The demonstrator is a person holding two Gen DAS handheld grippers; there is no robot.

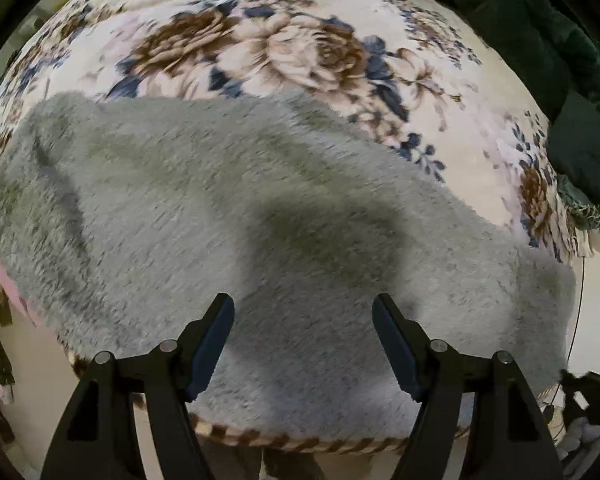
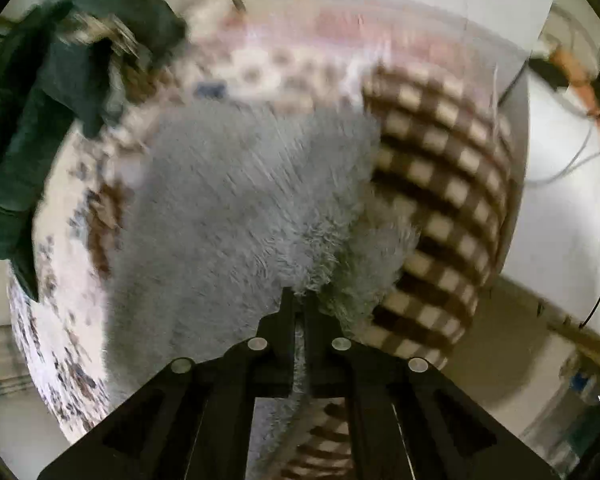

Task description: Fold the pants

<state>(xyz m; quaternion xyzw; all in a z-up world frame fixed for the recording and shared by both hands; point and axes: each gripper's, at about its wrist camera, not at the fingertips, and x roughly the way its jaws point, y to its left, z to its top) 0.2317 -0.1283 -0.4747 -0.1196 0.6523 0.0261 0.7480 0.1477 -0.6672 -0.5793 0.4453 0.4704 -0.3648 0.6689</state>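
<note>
The fuzzy grey pants point(image 1: 228, 216) lie spread across a floral blanket point(image 1: 300, 40) on the bed. My left gripper point(image 1: 303, 312) hangs open just above the near part of the pants, with nothing between its jaws. In the right wrist view the grey pants point(image 2: 236, 208) fill the middle, blurred. My right gripper point(image 2: 299, 300) is shut on a fold of the grey fabric, which bunches up at the fingertips and runs down between the fingers.
A dark green garment point(image 1: 540, 48) lies at the blanket's far right; it also shows in the right wrist view point(image 2: 40, 112) at the upper left. The blanket's brown checkered border point(image 2: 440, 208) hangs over the bed edge. Cables point(image 2: 580, 120) lie on the floor.
</note>
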